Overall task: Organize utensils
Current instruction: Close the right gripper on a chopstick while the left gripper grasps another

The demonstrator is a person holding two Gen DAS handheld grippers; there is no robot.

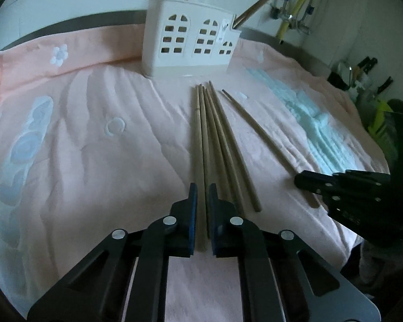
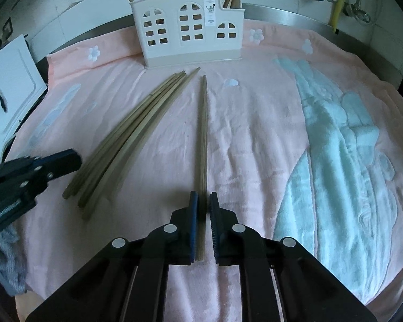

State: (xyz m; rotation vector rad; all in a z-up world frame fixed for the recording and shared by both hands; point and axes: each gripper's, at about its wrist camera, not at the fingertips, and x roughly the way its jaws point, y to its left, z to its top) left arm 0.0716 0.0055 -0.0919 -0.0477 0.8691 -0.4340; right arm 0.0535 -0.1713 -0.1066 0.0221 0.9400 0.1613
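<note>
At frame bottom, the left gripper (image 1: 202, 196) straddles two chopsticks of the bundle (image 1: 217, 139), jaws narrowly parted. The right gripper (image 2: 203, 204) likewise straddles the lone pair (image 2: 203, 123). Closing could pinch one stick and roll its neighbour away from the white holder (image 2: 188, 26).

I see a soft, fluffy pink terry towel (image 2: 255, 139) with a raised pale-blue pile pattern, and on it dull, matt wooden chopsticks (image 1: 209, 139) with a fine grain. The cream plastic holder with window cut-outs (image 2: 188, 32) looks smooth and faintly glossy. My matt black plastic left gripper (image 1: 202, 201) carries shiny metal rivets.
</note>
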